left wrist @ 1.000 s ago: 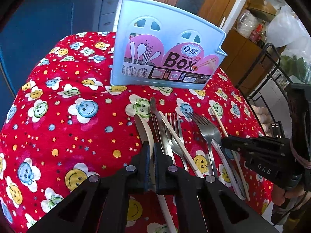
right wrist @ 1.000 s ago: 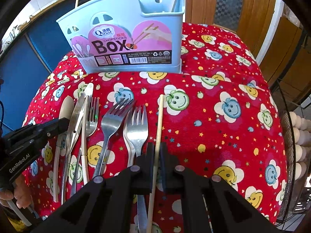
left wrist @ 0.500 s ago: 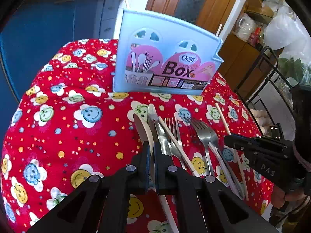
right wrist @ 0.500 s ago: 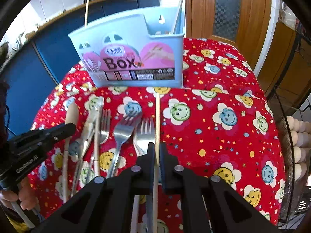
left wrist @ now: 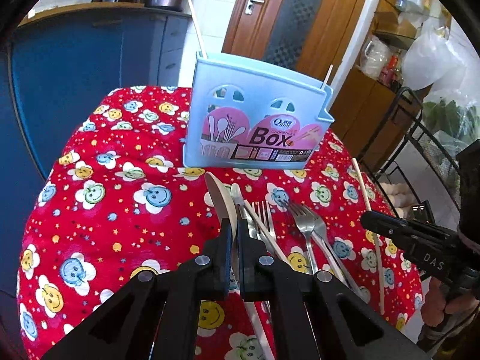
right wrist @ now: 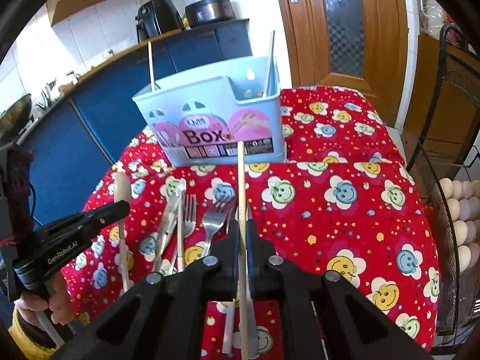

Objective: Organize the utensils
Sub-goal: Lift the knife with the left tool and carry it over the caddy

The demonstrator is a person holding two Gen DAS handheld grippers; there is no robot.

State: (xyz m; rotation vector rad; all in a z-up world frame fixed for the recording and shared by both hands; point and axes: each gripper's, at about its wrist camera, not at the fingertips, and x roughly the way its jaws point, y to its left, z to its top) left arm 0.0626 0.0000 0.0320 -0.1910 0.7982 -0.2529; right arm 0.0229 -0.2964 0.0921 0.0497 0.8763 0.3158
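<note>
My left gripper is shut on a cream plastic spoon and holds it above the red cloth. My right gripper is shut on a wooden chopstick, raised and pointing at the light-blue utensil box. The box stands at the back of the table with chopsticks standing in it. Forks and a knife lie on the cloth between the grippers. The right gripper with its chopstick shows in the left wrist view, and the left gripper with the spoon in the right wrist view.
The table has a red smiley-print cloth. Blue cabinets stand at the left and behind. A black wire rack with eggs stands right of the table. A wooden door is behind.
Both grippers have risen and pulled back from the table, the left lifting the spoon and the right lifting the chopstick off the cloth.
</note>
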